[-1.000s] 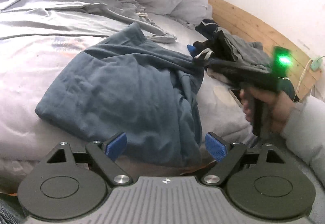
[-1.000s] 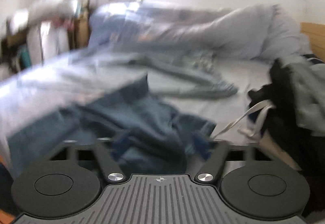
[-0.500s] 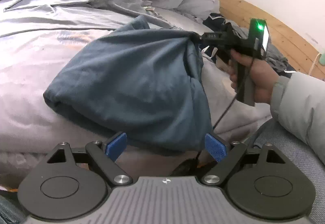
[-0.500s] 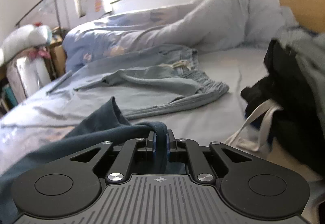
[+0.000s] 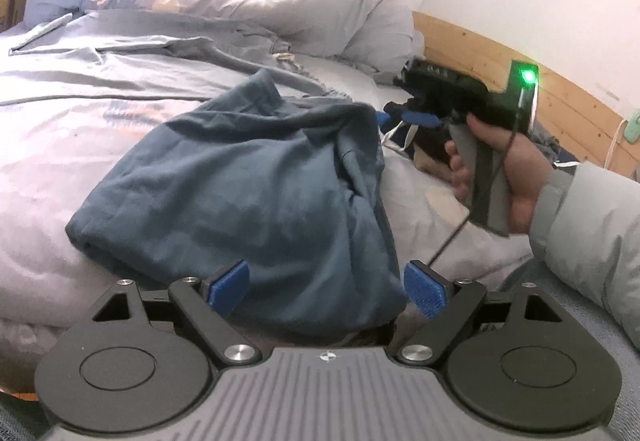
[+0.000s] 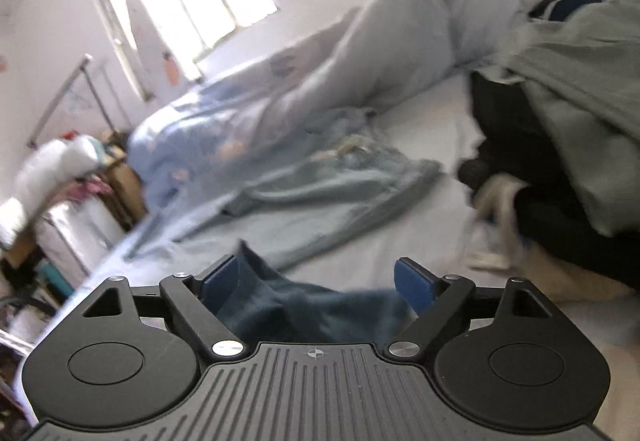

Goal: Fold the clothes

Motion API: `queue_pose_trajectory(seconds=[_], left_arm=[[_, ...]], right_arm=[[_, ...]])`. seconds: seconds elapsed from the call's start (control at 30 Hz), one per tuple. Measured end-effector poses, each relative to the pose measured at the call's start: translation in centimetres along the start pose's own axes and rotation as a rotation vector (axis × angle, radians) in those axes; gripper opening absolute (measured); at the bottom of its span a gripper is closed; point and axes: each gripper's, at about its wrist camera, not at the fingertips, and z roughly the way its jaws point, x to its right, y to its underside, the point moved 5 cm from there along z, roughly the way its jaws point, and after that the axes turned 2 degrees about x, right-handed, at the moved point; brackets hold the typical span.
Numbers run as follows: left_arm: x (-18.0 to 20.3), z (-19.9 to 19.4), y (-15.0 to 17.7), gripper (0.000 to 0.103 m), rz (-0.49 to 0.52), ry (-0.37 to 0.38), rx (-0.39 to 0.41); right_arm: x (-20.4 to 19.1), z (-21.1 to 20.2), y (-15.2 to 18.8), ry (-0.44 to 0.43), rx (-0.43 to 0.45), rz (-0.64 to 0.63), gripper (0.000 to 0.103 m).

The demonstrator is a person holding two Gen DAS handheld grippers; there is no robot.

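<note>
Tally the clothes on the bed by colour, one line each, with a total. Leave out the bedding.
Dark blue: 1, the crumpled garment in front of the left claw.
Light grey-blue: 1, the trousers spread flat on the bed.
Black: 1, in the pile by the headboard.
Grey: 1, the top draped over that pile.
Total: 4. The pile may hide more.

The right wrist view is smeared by motion: the clutter at nine o'clock (image 6: pixel 60 201) cannot be named, and the pale strap (image 6: pixel 494 201) at three o'clock is a blur. The blue garment (image 5: pixel 248 185) is cut off there by the gripper body, only a corner showing. In the left wrist view its near hem hides behind the gripper body, and the dark pile (image 5: pixel 428 145) at two o'clock sits half behind the person's hand (image 5: pixel 516 169).
</note>
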Motion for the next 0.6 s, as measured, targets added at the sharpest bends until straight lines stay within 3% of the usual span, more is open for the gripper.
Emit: queue_pose_trajectory(seconds=[0.17,0.4,0.6], left_arm=[[-0.8,0.1,-0.9,0.099,-0.055,-0.015,0.044],[-5.6,-0.4,-1.1,0.103,-0.454,-0.004,0.058],[-11.2,-2.9,-1.0,0.103,-0.693,-0.154,0.204]], right_arm=[[2.5,-2.4,0.8,0.058,-0.005,0.016,0.087],[3.2,-7.2,1.8,0.067,0.05,-0.005,0.093],[1.8,-9.9,2.5,0.047,0.084,-0.041,0.098]])
